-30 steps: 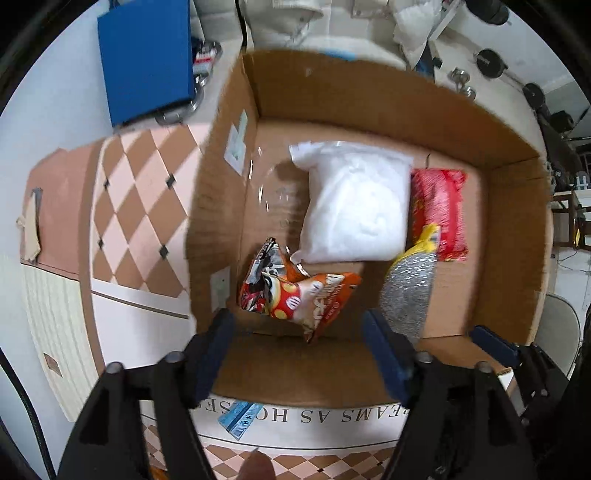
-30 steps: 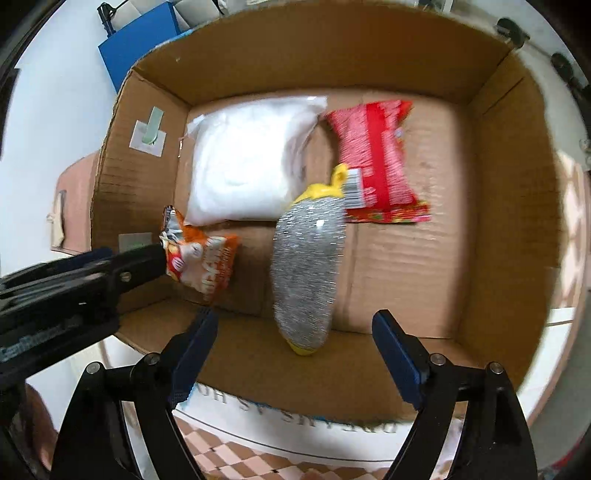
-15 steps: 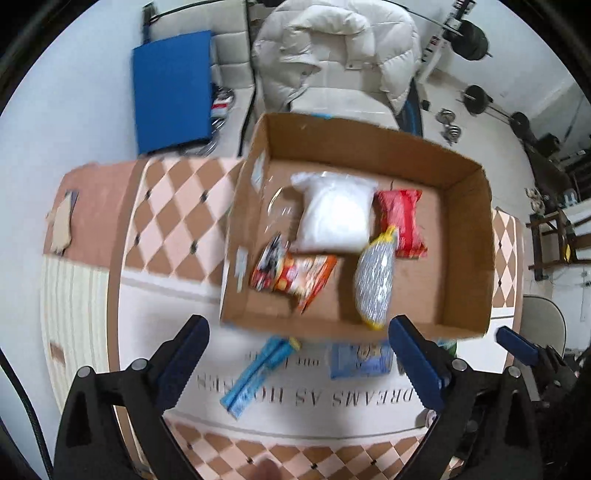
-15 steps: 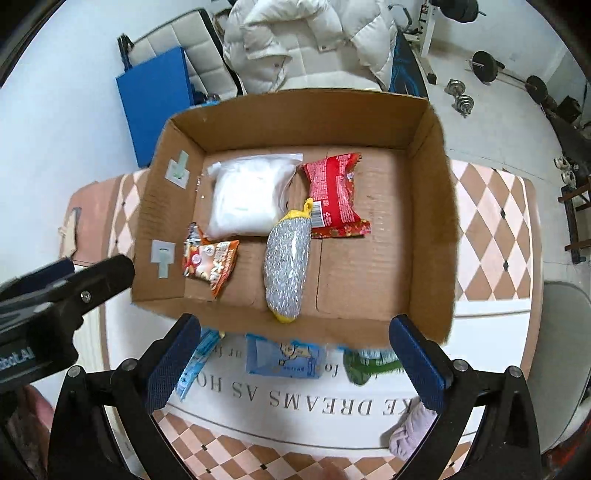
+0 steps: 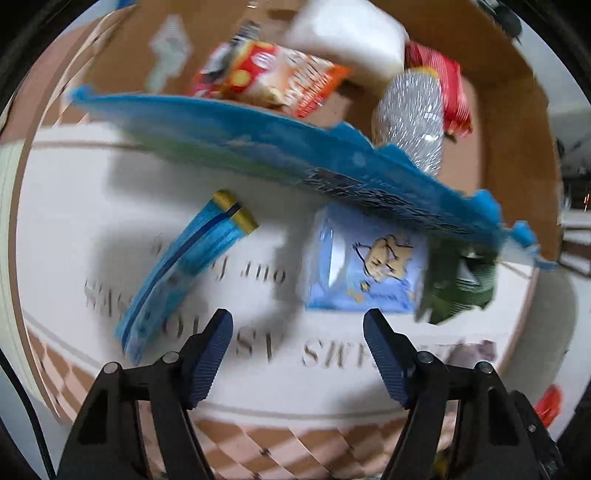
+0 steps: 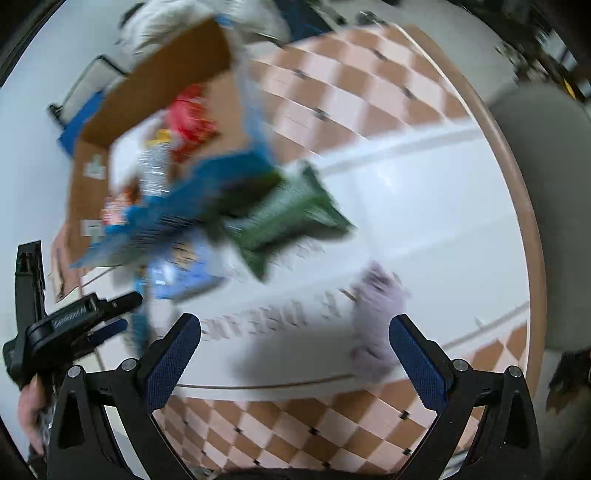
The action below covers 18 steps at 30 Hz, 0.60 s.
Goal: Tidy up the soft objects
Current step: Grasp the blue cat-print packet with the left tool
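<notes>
A cardboard box (image 5: 517, 122) stands on the table and holds an orange snack bag (image 5: 273, 77), a white pouch (image 5: 351, 33), a silver mesh pack (image 5: 410, 114) and a red packet (image 5: 450, 92). In front of it lie a large blue bag (image 5: 280, 147), a blue stick pack (image 5: 184, 266), a light blue tissue pack (image 5: 365, 266) and a green bag (image 5: 461, 284). My left gripper (image 5: 297, 354) is open above the table, close to the tissue pack. My right gripper (image 6: 293, 360) is open; a lilac soft thing (image 6: 376, 317) lies by its right finger. Both views are blurred.
The table (image 6: 424, 192) has a white cloth with grey lettering and a checked border; its round edge runs along the right. A grey chair (image 6: 543, 184) stands beyond it. The left gripper (image 6: 62, 328) shows at the right wrist view's left side.
Both grippers have dropped from high above the box to low over the table in front of it. The right one has swung right toward the lilac thing. Both stay open.
</notes>
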Available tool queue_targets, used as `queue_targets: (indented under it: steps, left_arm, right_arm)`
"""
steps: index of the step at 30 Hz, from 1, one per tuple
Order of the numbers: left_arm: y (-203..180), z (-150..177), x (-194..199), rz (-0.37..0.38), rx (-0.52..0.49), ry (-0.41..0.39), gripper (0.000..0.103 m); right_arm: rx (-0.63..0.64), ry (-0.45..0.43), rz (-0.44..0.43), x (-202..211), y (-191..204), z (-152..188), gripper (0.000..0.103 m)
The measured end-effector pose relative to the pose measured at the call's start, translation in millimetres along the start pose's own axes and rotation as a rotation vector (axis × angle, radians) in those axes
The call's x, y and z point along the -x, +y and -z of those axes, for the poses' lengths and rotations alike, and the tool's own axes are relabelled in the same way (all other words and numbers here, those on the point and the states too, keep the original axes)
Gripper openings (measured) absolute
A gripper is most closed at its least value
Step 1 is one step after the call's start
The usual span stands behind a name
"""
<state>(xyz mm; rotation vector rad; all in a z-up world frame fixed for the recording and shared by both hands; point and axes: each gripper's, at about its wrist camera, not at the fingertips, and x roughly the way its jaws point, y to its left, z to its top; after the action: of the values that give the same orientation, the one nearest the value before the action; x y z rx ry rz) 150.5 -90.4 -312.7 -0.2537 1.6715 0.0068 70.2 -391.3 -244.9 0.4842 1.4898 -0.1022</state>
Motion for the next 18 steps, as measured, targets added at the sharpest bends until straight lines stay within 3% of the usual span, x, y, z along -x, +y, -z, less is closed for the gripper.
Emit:
queue_targets:
  steps: [2,3,4,6,8,12,18]
  left_arm:
    - [-6,-8,-11,-0.01,-0.034,0.0,0.071]
    - [-8,-11,-13,-0.004,-0.046,-0.005,0.065]
    - [-11,-13,-17,0.005,-0.059,-0.011,0.057]
    - [-12,-15,-24,0.034,-0.067,0.01,0.024]
    - [-11,-12,-31,0.079,-0.051,0.038,0.015]
    - [-12,10,-39,0.064,-0.061,0.038,0.012]
    - [-36,67,-52,0.071,-0.151,0.121,0.016]
  right_arm:
    - [-0.025,0.0,0.011,-6,-16,4,0.103]
    - [-0.034,-0.002,0.016,-7,-22,5,0.103]
    - [-0.042,-0.003,0.02,-8,-27,6,0.103]
    - [-0.06,-0.002,0.014,-10,-38,9,0.102]
    - [-0.063,0.001,0.022,-11,-43,12,0.101]
    - [-0.049,0.01,0.039,-15,-50,14,0.096]
    - [-0.048,0.037,0.045,-24,-57,9,0.096]
